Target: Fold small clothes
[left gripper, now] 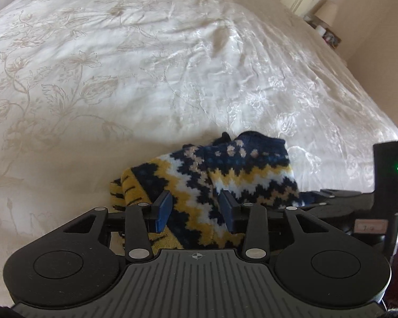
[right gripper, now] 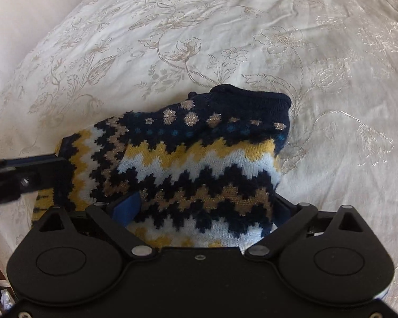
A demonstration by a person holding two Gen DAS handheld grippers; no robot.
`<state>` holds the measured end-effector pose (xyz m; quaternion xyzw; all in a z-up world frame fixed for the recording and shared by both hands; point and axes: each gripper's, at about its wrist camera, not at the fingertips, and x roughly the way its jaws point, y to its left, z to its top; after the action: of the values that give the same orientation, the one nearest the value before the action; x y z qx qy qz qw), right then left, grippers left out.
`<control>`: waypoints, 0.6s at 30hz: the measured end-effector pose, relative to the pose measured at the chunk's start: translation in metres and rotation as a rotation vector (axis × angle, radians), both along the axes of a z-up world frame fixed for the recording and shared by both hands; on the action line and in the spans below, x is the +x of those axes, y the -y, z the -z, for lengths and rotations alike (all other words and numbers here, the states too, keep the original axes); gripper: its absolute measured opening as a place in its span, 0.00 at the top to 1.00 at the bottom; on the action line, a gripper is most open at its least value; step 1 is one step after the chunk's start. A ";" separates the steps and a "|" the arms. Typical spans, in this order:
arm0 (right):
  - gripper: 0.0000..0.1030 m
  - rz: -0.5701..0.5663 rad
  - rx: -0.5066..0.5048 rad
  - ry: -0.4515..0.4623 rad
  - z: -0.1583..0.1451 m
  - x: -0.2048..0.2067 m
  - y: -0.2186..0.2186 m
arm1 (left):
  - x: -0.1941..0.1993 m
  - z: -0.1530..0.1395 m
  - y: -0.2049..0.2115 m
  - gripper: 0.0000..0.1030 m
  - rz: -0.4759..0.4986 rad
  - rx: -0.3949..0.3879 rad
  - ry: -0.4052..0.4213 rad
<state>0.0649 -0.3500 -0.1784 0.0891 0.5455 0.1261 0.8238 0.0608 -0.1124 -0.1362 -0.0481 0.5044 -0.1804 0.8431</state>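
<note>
Sweater: we see a small zigzag-knit sweater (right gripper: 188, 159) in navy, yellow and white, lying bunched on the cream floral bedspread (right gripper: 252, 39).
Left view only: a bedside lamp (left gripper: 327, 10) at 1 o'clock, and the right gripper's body with a green light at 3 o'clock.
Right view only: the navy collar at 12 o'clock of the knit; the left gripper's finger enters at 9 o'clock.
Left gripper (left gripper: 196, 208): jaws partly apart, knit between the blue pads (left gripper: 165, 209); we cannot tell if they pinch it.
Right gripper (right gripper: 199, 212): jaws spread wide, straddling the sweater's near edge.
</note>
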 end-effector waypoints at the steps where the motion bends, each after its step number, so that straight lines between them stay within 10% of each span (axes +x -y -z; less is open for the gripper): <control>1: 0.04 0.003 0.014 -0.003 0.000 -0.001 0.004 | -0.001 0.008 0.002 0.63 -0.001 0.028 -0.003; 18: 0.02 0.035 -0.090 0.003 -0.004 -0.042 0.038 | -0.008 0.036 -0.001 0.58 0.064 0.160 0.037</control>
<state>0.0226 -0.3885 -0.1748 0.0616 0.5477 0.0870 0.8298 0.0526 -0.1118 -0.1718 0.0387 0.5030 -0.1672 0.8471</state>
